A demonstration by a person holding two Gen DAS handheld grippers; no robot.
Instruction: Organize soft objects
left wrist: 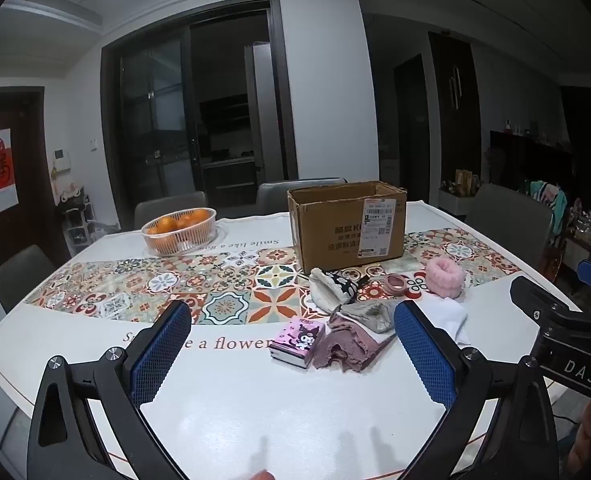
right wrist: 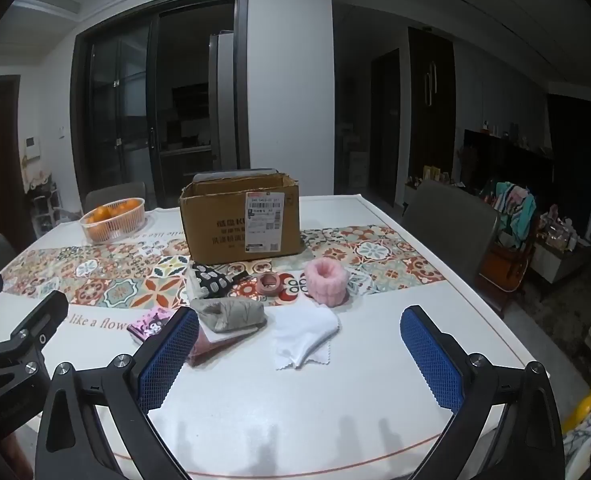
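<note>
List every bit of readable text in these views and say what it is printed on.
"DAS": black body of the right gripper.
"e a flower", "Smile like a": white tablecloth with patterned tile band.
Shipping label on brown cardboard box: too small to read; the box's printed characters are blurred.
Red character on white hanging wall calendar: blurred.
Pink cartoon tissue pack: no legible words.

A home dining room: a white bench with a patterned tile-print runner (left wrist: 231,280), grey padded chairs (right wrist: 451,220), a white plastic basket of oranges (left wrist: 179,232), dark sliding glass doors (left wrist: 191,108).
</note>
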